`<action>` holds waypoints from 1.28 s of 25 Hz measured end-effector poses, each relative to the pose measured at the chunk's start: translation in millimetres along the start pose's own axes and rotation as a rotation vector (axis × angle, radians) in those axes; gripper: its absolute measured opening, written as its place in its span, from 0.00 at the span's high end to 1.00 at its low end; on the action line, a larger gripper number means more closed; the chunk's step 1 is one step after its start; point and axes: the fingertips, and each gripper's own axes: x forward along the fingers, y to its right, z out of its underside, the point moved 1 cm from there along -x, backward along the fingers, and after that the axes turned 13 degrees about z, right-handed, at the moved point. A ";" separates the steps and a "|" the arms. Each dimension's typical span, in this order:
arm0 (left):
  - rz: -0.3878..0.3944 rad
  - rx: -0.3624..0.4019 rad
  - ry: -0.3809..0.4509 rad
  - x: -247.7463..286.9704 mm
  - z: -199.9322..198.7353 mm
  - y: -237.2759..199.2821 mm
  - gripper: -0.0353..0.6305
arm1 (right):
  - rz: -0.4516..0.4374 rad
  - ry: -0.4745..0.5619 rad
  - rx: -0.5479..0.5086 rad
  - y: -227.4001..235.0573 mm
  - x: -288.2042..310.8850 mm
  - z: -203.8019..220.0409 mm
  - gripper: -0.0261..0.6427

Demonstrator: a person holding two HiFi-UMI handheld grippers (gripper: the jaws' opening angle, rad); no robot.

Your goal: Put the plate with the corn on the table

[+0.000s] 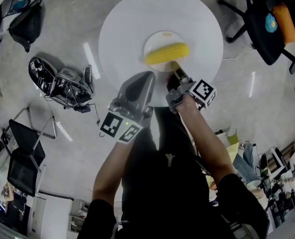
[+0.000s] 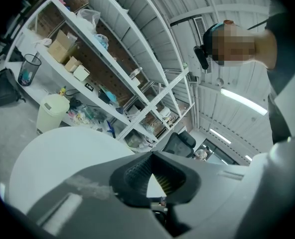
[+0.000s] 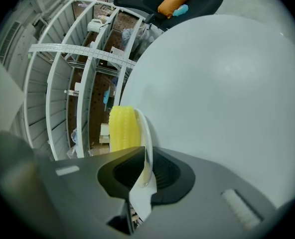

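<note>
Right tool [image 3: 144, 158] is pinching the near rim of the plate [image 3: 146, 128], with the rim edge-on between the pads. The grip looks light. It takes the rim, likely so the pads don't touch the corn [image 1: 167, 53]. The corn lies across the plate's middle, its near side just beyond the tool tips.

The tool slants down onto the rim from the person's side. That low angle suits setting the plate flat rather than tipping it.

The plate looks to be down on the tabletop [image 1: 122, 24], flat, around the middle and a bit toward the person. I can't tell whether the near rim is fully seated or slightly lifted. The corn sits level inside the rim.

Left tool [image 1: 146, 78] is pressed together with the tips meeting and nothing in it. It hangs over the near part of the tabletop, left of the plate and apart from it. It is probably parked out of the way, since one tool is enough for a light plate.

Judgement: the placing is nearly done. What's left is to let go of the rim and back straight off.

Risk: a pad could catch the rim on the way out and drag the plate or roll the corn.
</note>
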 end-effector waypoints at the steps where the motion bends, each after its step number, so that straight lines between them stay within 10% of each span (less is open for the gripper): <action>1: 0.000 0.000 0.000 -0.5 -0.2 0.1 0.94 | -0.001 0.001 0.000 -0.4 -0.4 0.4 0.88; 32: 0.001 -0.007 0.006 3.6 -1.2 -0.9 0.94 | 0.019 -0.014 -0.093 -11.0 -1.0 0.9 0.78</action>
